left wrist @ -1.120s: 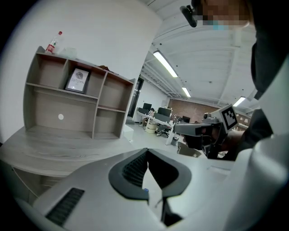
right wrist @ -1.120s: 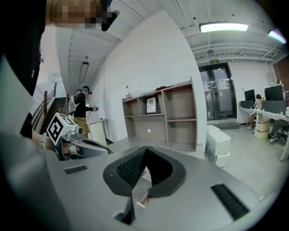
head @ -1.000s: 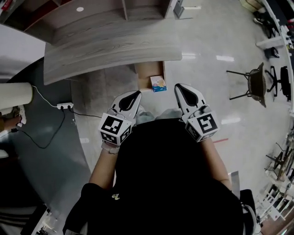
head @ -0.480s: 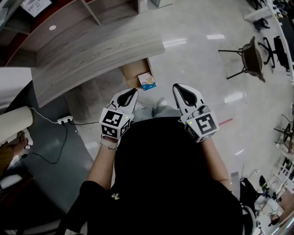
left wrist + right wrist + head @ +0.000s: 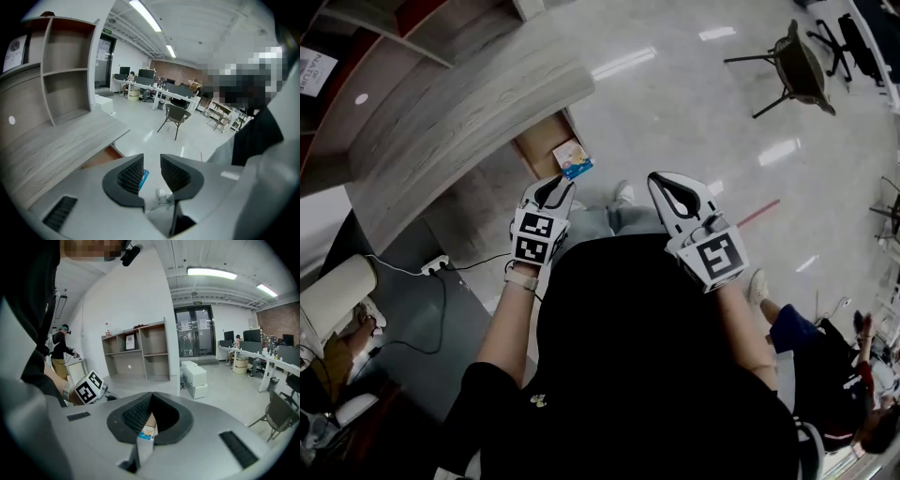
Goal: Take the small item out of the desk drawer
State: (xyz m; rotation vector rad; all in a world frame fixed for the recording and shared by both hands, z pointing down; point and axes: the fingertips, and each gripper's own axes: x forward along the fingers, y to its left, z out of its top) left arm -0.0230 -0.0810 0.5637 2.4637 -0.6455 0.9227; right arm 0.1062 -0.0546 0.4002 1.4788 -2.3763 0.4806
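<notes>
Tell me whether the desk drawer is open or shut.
Open: the drawer juts out from under the desk, with the small box visible inside it.

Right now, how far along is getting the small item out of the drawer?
Done: drawer open under the desk. In hand: left gripper near it; its jaws have just been opening, nothing between them. Left: grip the small box lying in the drawer and lift it out.

The left hand-held gripper [image 5: 152, 155], jaws just opening with nothing between, faces the small item [image 5: 144, 177].
</notes>
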